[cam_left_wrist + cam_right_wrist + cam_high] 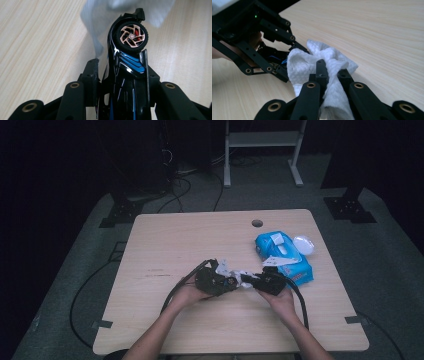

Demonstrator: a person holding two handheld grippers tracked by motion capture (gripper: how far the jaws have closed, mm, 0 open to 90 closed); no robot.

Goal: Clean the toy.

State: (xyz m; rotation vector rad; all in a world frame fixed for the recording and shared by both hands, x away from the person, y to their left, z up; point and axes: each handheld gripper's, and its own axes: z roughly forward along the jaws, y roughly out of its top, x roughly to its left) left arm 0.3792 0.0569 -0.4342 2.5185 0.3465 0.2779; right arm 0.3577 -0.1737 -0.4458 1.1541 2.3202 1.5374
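1. While the left gripper (pixel 120 65) clamps a black toy car (pixel 127 75) between its jaws, the right gripper (pixel 332 68) is clenched on a crumpled white wipe (pixel 322 57).
2. The car's long axis runs along the left jaws, one wheel (pixel 131 37) past the tips; the wipe lies just beyond it, to the right in the scene, so the right hand (pixel 282 300) is placed to rub it.
3. Both meet near the middle of the table (pixel 200 235).
4. Count: one car, one wipe in use, one blue wipe pack (pixel 285 255) at the far right, one white lid (pixel 304 244) beside it.
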